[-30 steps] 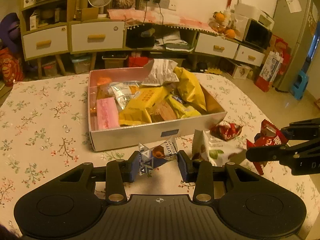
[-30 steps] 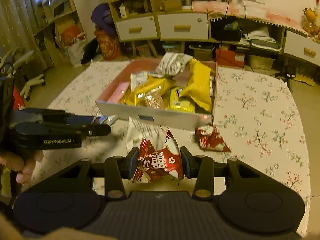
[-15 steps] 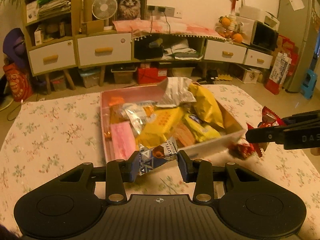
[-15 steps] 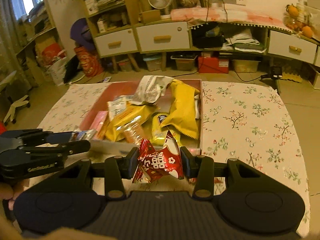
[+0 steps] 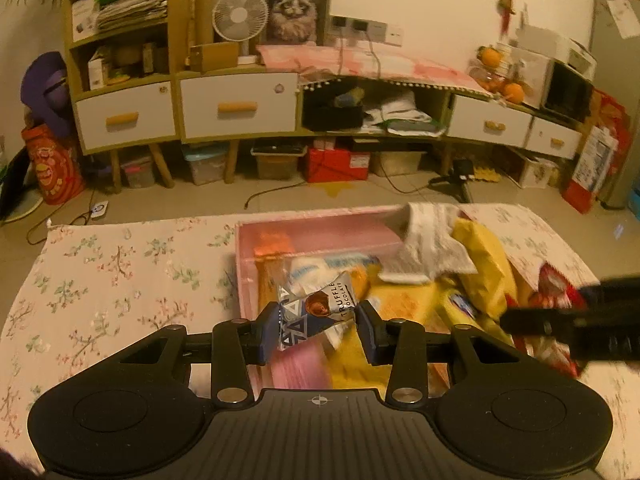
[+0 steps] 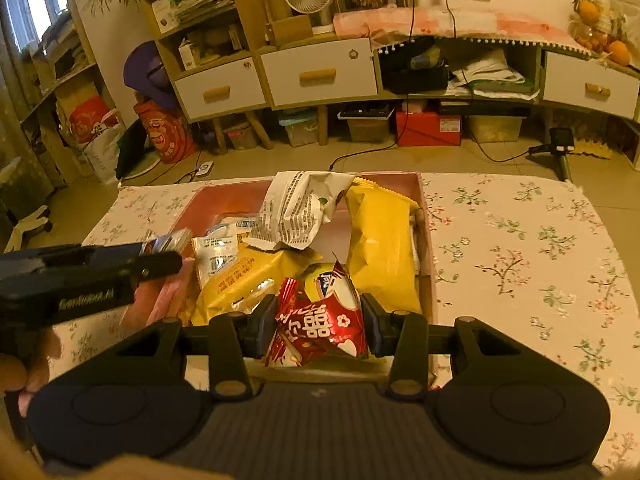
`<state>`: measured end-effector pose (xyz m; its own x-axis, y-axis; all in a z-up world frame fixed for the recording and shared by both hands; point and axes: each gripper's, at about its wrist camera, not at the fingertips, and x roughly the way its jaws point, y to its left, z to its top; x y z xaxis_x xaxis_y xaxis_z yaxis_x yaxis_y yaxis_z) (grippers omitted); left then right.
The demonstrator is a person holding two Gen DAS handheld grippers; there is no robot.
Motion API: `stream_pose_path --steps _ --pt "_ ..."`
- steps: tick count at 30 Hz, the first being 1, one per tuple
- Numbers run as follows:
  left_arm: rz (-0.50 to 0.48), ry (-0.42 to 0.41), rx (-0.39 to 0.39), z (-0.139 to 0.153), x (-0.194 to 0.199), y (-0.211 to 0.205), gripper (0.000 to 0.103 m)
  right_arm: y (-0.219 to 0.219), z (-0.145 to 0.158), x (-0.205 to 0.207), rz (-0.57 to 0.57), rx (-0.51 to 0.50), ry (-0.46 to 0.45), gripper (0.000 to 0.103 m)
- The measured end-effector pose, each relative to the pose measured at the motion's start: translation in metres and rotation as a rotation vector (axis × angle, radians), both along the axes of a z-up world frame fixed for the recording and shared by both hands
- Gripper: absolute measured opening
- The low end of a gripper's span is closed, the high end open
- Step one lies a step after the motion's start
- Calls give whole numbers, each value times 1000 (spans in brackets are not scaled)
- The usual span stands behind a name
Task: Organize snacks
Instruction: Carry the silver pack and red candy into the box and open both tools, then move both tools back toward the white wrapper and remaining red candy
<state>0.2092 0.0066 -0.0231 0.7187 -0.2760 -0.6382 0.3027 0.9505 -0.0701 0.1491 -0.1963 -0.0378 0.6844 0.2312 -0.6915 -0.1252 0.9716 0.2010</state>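
Note:
My left gripper (image 5: 318,330) is shut on a blue and silver truffle chocolate packet (image 5: 316,312) and holds it above the left part of the pink box (image 5: 320,216). My right gripper (image 6: 320,324) is shut on a red snack packet (image 6: 320,320) and holds it above the box's (image 6: 424,216) near right part. The box holds yellow bags (image 6: 380,248), a white crumpled bag (image 6: 296,208) and a pink pack (image 5: 300,364). Each gripper shows from the side in the other's view: the right one (image 5: 576,324), the left one (image 6: 80,276).
The box stands on a table with a floral cloth (image 6: 520,248). Behind the table are the floor, low cabinets with white drawers (image 5: 236,108), storage bins and a red box (image 6: 428,128). A fridge (image 5: 616,80) stands at the far right.
Both grippers have moved forward and up from the table in front of the box to above the box, each still holding its packet.

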Motion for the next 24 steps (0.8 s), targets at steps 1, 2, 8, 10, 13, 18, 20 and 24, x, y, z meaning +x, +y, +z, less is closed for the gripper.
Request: stream_pose_path --steps 1,2,8,10,13,18,20,24 --pt "5 3 -3 -1 5 0 39 0 -1 2 -1 3 2 41" --pt "9 7 -3 -2 9 -1 39 1 -2 3 -1 4 5 41" --pt "28 19 3 -12 25 -7 41 3 -7 5 0 18 25 44" --pt "33 20 -14 -14 27 -8 42 3 -6 5 -1 14 20 48" --pt "23 23 -38 -16 26 -7 53 2 -2 3 -11 10 3 68" --pt "16 15 -34 -13 20 -9 76 -2 4 2 -19 23 -8 79" --pt "14 18 -34 -10 16 -8 79 -2 5 1 -26 14 -8 81" --pt "9 25 -25 -6 9 -8 86 -3 7 -2 -42 -9 -3 84"
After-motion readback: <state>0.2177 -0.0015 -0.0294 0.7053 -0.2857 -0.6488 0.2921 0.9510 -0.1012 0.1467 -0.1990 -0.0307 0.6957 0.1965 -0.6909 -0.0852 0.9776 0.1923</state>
